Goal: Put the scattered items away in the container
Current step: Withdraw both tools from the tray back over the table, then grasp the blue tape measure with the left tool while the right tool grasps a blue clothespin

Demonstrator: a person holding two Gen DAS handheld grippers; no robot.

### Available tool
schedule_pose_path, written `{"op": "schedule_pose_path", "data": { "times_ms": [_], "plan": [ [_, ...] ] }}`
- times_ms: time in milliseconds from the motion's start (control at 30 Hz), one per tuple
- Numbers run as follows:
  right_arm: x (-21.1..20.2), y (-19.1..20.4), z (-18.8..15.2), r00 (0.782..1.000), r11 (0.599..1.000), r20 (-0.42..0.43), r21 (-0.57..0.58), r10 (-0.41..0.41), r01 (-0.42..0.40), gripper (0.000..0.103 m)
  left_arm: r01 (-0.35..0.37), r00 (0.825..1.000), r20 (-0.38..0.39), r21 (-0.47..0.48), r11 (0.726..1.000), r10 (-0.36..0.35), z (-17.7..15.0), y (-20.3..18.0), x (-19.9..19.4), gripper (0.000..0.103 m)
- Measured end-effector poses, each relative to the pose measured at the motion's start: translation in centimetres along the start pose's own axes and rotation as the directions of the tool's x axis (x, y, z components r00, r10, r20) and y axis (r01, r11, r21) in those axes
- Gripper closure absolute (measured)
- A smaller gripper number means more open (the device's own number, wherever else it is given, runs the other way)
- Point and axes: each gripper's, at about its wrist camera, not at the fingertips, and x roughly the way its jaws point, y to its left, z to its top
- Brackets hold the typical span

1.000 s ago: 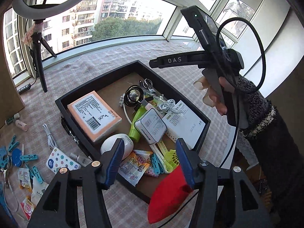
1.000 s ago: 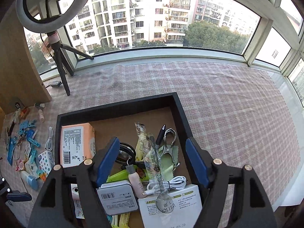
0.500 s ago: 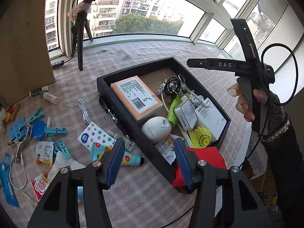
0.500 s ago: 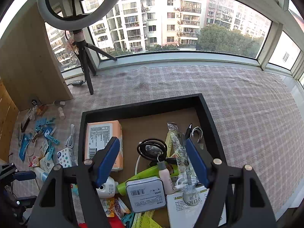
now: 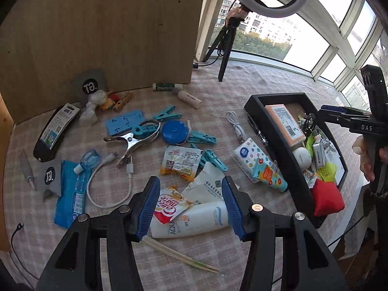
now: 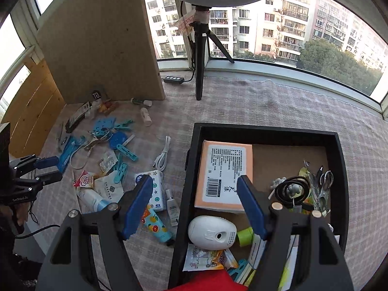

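Observation:
The black tray [image 6: 264, 130] holds an orange box [image 6: 224, 174], a white egg-shaped device [image 6: 212, 229], a red pouch [image 5: 327, 200] and several small items. It shows at the right of the left wrist view [image 5: 274, 121]. My left gripper [image 5: 190, 208] is open and empty above a white sunscreen tube [image 5: 194, 220] and a coffee sachet [image 5: 169, 206] among scattered items on the cloth. My right gripper [image 6: 194, 206] is open and empty, hovering over the tray's left wall. It also shows in the left wrist view [image 5: 339, 115].
Blue clips [image 5: 167, 116], a metal clamp [image 5: 132, 143], a white cable [image 5: 109, 184], a tissue pack [image 5: 249, 155], a fruit-print tube [image 5: 269, 178] and chopsticks [image 5: 181, 257] lie on the checked cloth. A wooden board [image 5: 109, 36] and a ring-light tripod [image 6: 200, 48] stand behind.
My left gripper has swung left, away from the tray, and now looks over the scattered items. My right gripper has shifted left to the tray's left wall. The red pouch stays in the tray.

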Motion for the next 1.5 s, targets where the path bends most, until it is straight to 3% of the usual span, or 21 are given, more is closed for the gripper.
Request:
{"op": "schedule_pose_path", "data": {
  "times_ms": [233, 400, 567, 700, 767, 1000, 1200, 1400, 1500],
  "plan": [
    [4.3, 5.5, 1.0, 0.996, 0.994, -0.075, -0.092, 0.052, -0.059, 0.032, -0.106, 0.994, 0.006, -0.197, 0.975, 0.109, -1.6, 9.8, -1.2, 0.053],
    [7.6, 9.0, 1.4, 0.988, 0.980, -0.130, -0.171, 0.082, -0.104, 0.033, -0.141, 0.990, -0.018, -0.227, 0.964, 0.141, -2.0, 13.5, -0.9, 0.053],
    [10.9, 11.6, 2.2, 0.976, 0.963, -0.193, -0.229, 0.101, -0.145, 0.049, -0.114, 0.993, -0.025, -0.123, 0.986, 0.112, 0.0, 12.6, 0.7, 0.053],
    [13.2, 13.1, 2.8, 0.968, 0.948, -0.228, -0.271, 0.106, -0.168, 0.052, -0.096, 0.995, -0.025, 0.046, 0.994, 0.097, 2.7, 9.5, 2.9, 0.053],
    [14.1, 13.8, 3.0, 0.964, 0.940, -0.246, -0.292, 0.105, -0.177, 0.058, -0.058, 0.997, -0.039, 0.141, 0.988, 0.065, 3.7, 8.0, 4.2, 0.053],
    [16.1, 14.2, 3.5, 0.952, 0.923, -0.288, -0.327, 0.106, -0.202, 0.058, 0.001, 0.989, -0.139, 0.343, 0.939, 0.050, 4.7, 5.1, 8.3, 0.051],
    [17.3, 13.6, 4.0, 0.946, 0.928, -0.304, -0.308, 0.112, -0.209, 0.058, 0.035, 0.986, -0.166, 0.371, 0.928, 0.029, 5.2, 5.1, 9.6, 0.051],
    [18.5, 13.8, 3.5, 0.937, 0.925, -0.327, -0.303, 0.124, -0.228, 0.058, 0.030, 0.982, -0.187, 0.346, 0.938, 0.038, 5.3, 5.6, 10.5, 0.053],
    [19.0, 13.7, 3.7, 0.934, 0.927, -0.329, -0.288, 0.138, -0.239, 0.060, 0.074, 0.985, -0.171, 0.403, 0.912, -0.004, 5.6, 3.3, 10.4, 0.053]
  ]
}}
